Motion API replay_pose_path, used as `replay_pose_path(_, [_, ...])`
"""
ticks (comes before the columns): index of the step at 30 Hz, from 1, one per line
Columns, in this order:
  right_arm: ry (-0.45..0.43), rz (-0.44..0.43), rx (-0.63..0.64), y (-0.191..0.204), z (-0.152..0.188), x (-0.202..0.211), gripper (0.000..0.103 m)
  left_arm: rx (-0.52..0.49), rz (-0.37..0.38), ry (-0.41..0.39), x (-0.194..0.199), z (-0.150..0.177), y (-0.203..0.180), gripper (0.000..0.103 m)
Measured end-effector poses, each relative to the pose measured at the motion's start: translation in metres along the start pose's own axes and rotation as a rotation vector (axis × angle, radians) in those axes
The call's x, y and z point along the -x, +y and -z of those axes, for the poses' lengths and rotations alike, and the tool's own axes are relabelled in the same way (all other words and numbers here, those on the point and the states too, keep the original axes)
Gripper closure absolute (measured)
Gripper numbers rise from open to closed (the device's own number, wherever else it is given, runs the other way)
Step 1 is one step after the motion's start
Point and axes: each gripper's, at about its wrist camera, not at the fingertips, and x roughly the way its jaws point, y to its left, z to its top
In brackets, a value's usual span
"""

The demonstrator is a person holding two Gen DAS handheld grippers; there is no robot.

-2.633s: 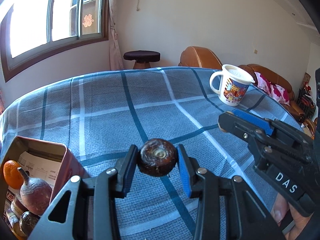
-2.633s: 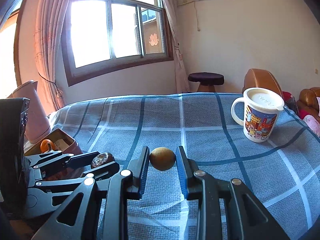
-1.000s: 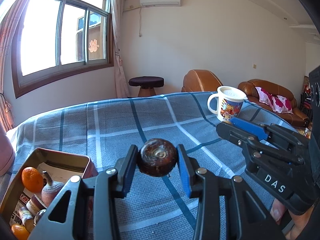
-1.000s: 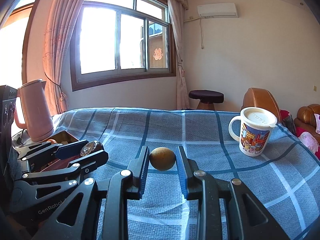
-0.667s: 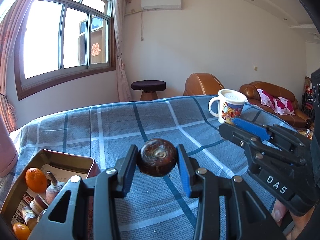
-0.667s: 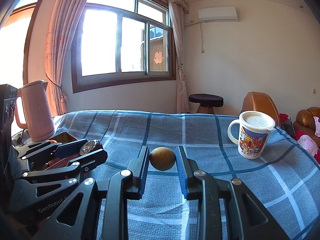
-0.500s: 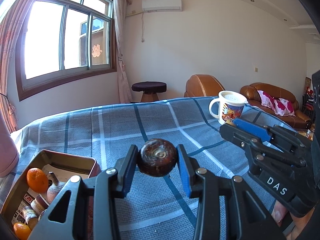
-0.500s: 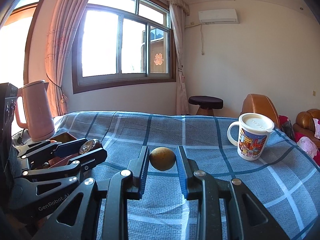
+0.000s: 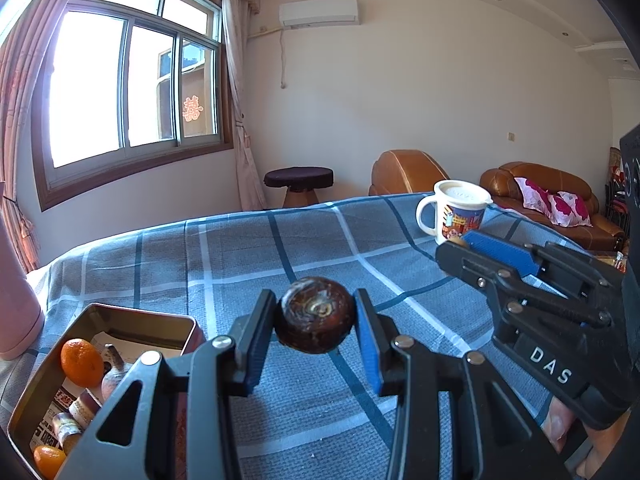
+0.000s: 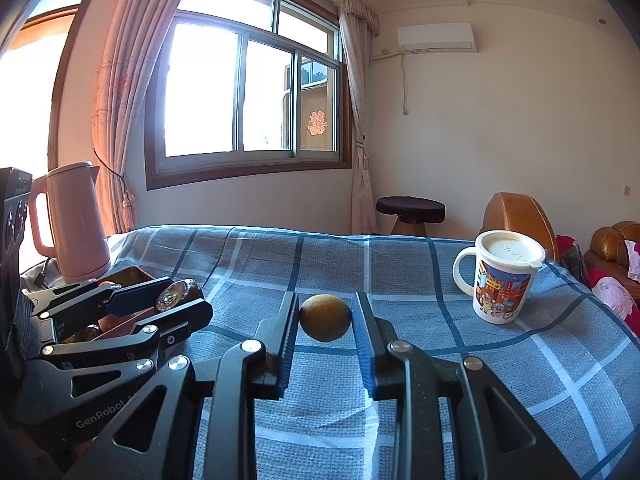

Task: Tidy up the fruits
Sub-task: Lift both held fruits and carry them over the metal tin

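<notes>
My left gripper (image 9: pixel 316 322) is shut on a dark brown round fruit (image 9: pixel 315 326), held above the blue checked cloth. To its lower left stands an open metal tin (image 9: pixel 132 316) holding an orange (image 9: pixel 81 362), a pale bulb-shaped fruit (image 9: pixel 114 374) and other pieces. My right gripper (image 10: pixel 325 318) is shut on a small yellow-brown fruit (image 10: pixel 325 317), also held above the cloth. In the left wrist view the right gripper (image 9: pixel 456 246) shows at the right, with only a sliver of its fruit visible. In the right wrist view the left gripper (image 10: pixel 176 296) sits at the left over the tin.
A white lidded mug (image 10: pixel 502 280) with a cartoon print stands on the cloth at the right. A pink kettle (image 10: pixel 72 220) stands at the far left by the window. A stool (image 10: pixel 410 212) and brown leather chairs (image 9: pixel 404 170) lie beyond the table (image 10: pixel 260 256).
Both views have tilted up a little since the earliest frames, showing more of the room. Over the last second both grippers keep still, each holding its fruit.
</notes>
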Motion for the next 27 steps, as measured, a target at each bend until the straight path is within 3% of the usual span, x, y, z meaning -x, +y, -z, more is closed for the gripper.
replay_pose_path(12, [-0.009,-0.003,0.008,0.003,0.0,0.003,0.074,-0.011,0.009,0.001,0.009,0.004,0.0,0.062])
replay_pose_path(27, [-0.017,-0.021,0.025,0.01,0.001,0.009,0.074,0.003,0.044,0.058,0.018,0.011,0.005,0.062])
